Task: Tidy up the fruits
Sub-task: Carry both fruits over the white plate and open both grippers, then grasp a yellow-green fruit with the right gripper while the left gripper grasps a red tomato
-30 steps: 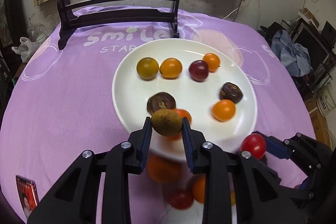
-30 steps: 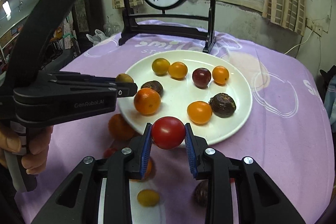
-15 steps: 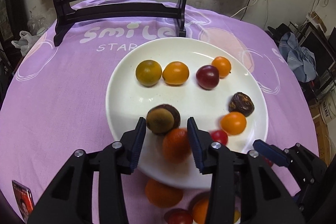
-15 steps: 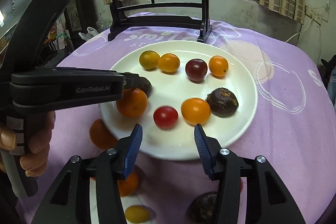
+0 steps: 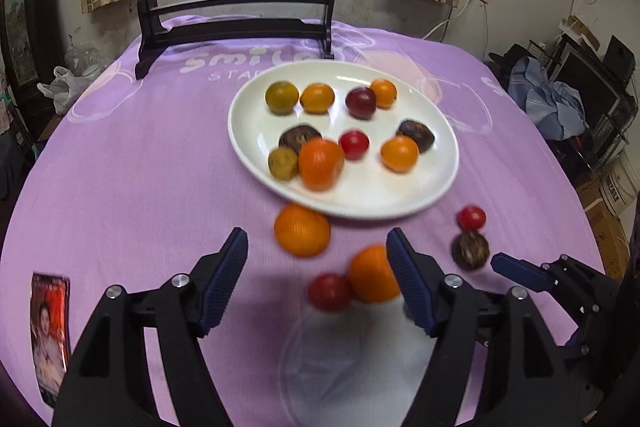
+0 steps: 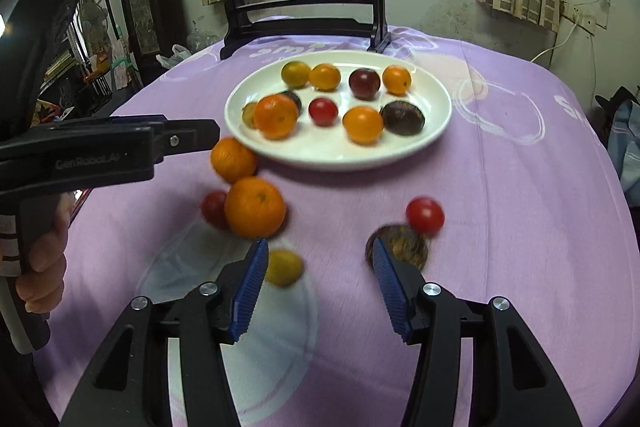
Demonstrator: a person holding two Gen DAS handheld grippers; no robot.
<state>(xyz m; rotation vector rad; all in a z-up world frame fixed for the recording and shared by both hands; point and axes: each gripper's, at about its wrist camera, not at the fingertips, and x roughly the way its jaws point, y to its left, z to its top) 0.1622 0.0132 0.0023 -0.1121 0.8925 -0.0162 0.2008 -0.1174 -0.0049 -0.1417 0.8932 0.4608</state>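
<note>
Right wrist view: I'm hovering both grippers, left gripper (image 5: 316, 279) and right gripper (image 6: 320, 279), jaws just opening and empty, and lining up squarely on the loose tomato (image 6: 425, 215) beside the plate (image 6: 436, 131).

I'm seeing ten small fruits sitting on the white plate (image 5: 400, 195): orange, red, dark. Nearer, two oranges (image 5: 302, 230), red tomatoes (image 5: 472, 217) and a brown fruit (image 5: 470, 250) are lying loose.
</note>
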